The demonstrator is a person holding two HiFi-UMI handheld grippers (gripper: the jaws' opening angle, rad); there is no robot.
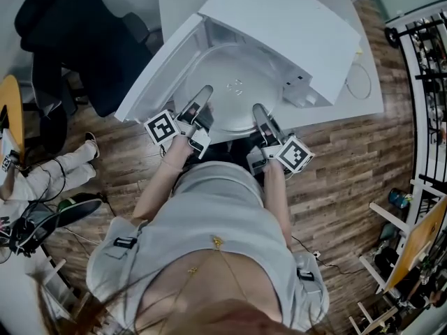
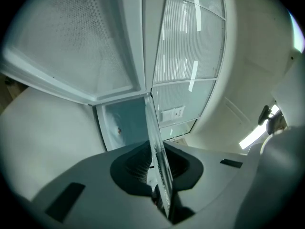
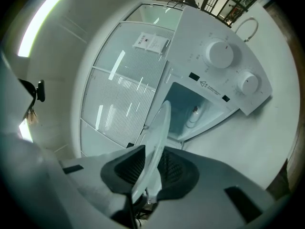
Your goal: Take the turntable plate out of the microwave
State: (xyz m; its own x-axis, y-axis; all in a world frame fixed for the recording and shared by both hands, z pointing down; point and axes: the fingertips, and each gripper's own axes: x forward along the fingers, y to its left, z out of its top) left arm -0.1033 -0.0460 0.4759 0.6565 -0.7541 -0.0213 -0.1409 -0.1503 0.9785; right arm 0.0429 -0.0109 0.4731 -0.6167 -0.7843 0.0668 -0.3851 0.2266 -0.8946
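Clear glass turntable plate, round and shallow, sits at the open white microwave's mouth. The left gripper and right gripper, both level, have their jaws pinched nearly closed on its near rim.

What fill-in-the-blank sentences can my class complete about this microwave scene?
The microwave has its door ____.
The left gripper and right gripper each clamp the ____.
The microwave's panel carries ____ round knobs.
Missing words: open; plate; two.
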